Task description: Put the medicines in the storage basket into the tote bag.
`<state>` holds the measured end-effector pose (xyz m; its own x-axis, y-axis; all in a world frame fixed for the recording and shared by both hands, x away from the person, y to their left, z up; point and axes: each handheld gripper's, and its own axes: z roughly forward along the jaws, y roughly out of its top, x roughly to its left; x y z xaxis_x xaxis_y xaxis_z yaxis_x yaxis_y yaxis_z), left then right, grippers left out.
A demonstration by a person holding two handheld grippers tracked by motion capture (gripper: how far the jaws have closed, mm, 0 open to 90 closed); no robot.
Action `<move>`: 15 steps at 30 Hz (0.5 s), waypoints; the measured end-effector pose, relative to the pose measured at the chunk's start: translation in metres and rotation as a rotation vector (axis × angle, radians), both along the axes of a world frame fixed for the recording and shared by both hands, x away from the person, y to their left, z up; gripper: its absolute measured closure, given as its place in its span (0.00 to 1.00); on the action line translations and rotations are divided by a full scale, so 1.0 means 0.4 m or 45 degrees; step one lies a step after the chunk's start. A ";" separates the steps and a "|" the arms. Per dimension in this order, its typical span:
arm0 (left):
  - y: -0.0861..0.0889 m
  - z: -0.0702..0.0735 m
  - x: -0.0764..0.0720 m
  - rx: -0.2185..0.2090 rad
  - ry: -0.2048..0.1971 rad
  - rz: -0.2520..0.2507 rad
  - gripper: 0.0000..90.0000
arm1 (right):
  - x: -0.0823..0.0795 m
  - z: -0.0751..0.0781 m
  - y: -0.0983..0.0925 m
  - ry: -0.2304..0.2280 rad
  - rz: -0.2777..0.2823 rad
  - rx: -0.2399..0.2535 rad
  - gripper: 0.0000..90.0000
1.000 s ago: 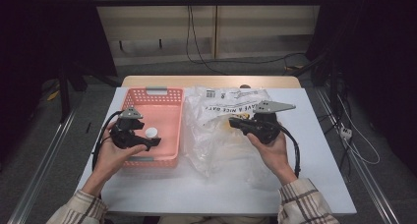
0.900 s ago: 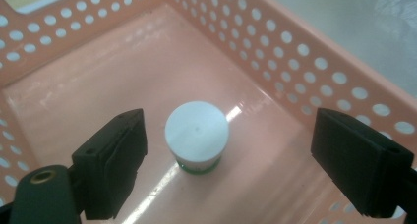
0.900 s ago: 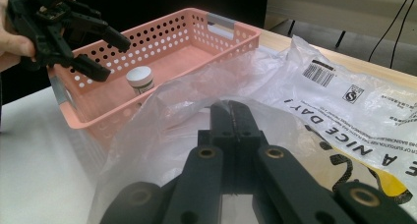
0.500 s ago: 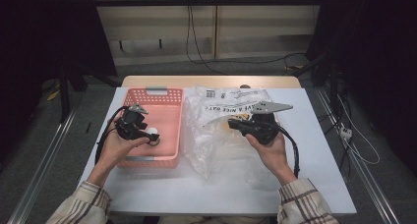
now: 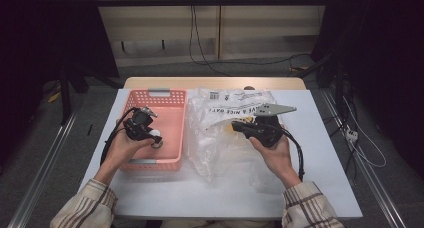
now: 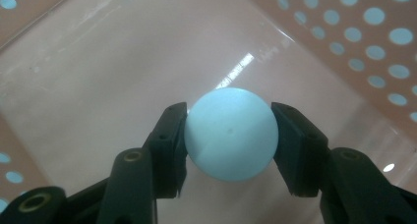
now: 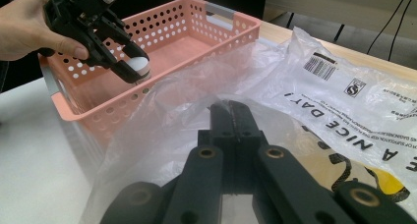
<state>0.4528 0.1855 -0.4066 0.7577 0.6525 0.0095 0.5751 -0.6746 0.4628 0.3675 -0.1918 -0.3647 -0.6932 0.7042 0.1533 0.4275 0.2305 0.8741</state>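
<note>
A white ball (image 6: 230, 133) is pinched between the two black jaws of my left gripper (image 5: 152, 134), just above the smooth floor of the pink perforated basket (image 5: 172, 100). The right gripper view also has that ball (image 7: 138, 65) inside the basket (image 7: 162, 25). My right gripper (image 7: 230, 108) is shut, with the film of a clear plastic bag (image 5: 225, 148) nipped at its tips and lifted a little. The bag (image 7: 344, 101) bears black print and a barcode. A yellowish shape shows through the film near the right gripper.
The basket stands at the left of the white table (image 5: 320, 188), and the bag lies spread right beside it. A wooden strip (image 5: 215, 83) runs along the table's far edge. Cables trail from both grippers towards the person's forearms.
The left hand has turned and shifted slightly farther in over the basket, with the ball still held. The right gripper has stayed almost still on the bag.
</note>
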 end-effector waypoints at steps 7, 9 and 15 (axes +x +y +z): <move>0.007 0.009 -0.001 -0.042 -0.022 0.025 0.57 | 0.001 0.000 -0.001 -0.001 -0.003 0.001 1.00; 0.009 0.015 -0.003 -0.064 -0.044 0.027 0.57 | 0.001 0.000 -0.001 -0.003 -0.001 -0.001 1.00; 0.009 0.048 -0.023 -0.133 -0.124 0.062 0.57 | 0.002 -0.001 0.000 -0.012 0.003 -0.018 1.00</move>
